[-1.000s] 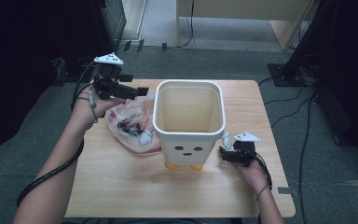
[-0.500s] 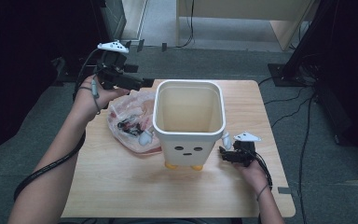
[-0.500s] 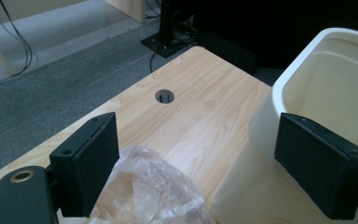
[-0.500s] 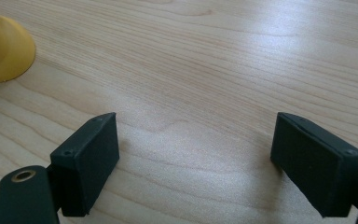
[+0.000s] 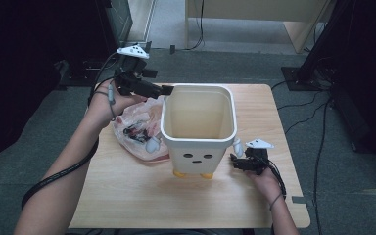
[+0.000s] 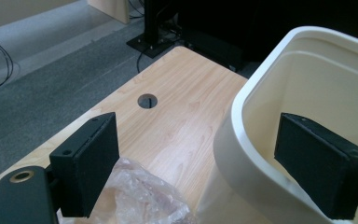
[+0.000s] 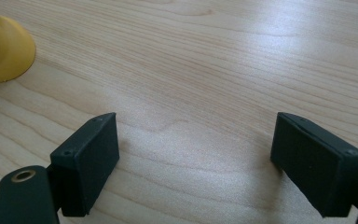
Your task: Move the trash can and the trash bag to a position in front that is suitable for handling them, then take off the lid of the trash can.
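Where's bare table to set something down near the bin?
Free: the wide strip along the near edge of the table, in front of the white bin, and the far right corner. Crowded: left of the bin, where the plastic bag lies against it under the left gripper.

This looks like a lab or office workroom. A small wooden table (image 5: 127, 196) with a cable hole (image 6: 147, 100) stands on grey carpet (image 5: 323, 161), with loose cables (image 5: 318, 122) on the floor, black stands and light wooden furniture (image 5: 254, 12) behind.
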`<state>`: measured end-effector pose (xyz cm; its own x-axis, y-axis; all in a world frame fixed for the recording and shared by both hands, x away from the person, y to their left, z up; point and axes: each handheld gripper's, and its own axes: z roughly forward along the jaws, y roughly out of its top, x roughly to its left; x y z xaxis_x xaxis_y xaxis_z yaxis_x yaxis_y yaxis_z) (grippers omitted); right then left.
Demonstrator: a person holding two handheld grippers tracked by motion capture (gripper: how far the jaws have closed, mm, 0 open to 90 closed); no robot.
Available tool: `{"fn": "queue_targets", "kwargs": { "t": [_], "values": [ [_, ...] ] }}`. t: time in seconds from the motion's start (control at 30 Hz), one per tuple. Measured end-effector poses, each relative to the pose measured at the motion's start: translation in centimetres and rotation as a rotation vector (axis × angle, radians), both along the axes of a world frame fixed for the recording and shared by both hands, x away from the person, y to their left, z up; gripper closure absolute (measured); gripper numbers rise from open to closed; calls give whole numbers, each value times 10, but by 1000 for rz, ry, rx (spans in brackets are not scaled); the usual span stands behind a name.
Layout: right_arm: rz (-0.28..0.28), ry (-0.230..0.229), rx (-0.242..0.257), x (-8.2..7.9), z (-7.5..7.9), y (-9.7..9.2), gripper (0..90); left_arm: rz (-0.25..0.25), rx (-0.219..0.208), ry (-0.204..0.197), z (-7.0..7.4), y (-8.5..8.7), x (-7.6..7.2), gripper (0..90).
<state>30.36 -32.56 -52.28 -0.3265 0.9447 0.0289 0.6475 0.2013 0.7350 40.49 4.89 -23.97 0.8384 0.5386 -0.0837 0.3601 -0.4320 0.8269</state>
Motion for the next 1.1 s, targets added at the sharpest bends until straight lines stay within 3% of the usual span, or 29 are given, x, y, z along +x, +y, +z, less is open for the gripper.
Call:
{"fn": "queue_targets", "kwargs": {
  "t": [0.27,0.5,0.53,0.57,0.67,0.77,0.8,0.83,0.9,0.93,1.0,1.1],
  "values": [
    [1,0,0,0,0,0,149,-10,-4,21,-11,-11,4,140],
    [1,0,-1,0,0,0,149,-13,19,29,-17,-21,4,141],
    [1,0,-1,0,0,0,149,-13,19,29,-17,-21,4,170],
    [1,0,0,0,0,0,149,-26,25,25,-19,-22,3,268],
    [1,1,0,0,0,0,149,-32,4,38,-21,-22,2,305],
    [1,0,0,0,0,0,149,-33,-17,35,-21,-22,1,497],
    [1,1,0,0,0,0,149,-45,-26,50,-20,-22,0,497],
    [1,1,0,0,0,0,149,-51,-21,54,-19,-23,0,572],
    [1,1,0,0,0,0,149,-48,-8,81,-18,-26,-1,634],
    [1,1,0,0,0,0,149,-46,4,70,-18,-27,-2,668],
    [4,1,-1,0,0,0,149,-38,27,50,-16,-30,-4,689],
    [5,1,-1,0,0,0,149,-22,33,53,-15,-30,-4,724]
  ]
}}
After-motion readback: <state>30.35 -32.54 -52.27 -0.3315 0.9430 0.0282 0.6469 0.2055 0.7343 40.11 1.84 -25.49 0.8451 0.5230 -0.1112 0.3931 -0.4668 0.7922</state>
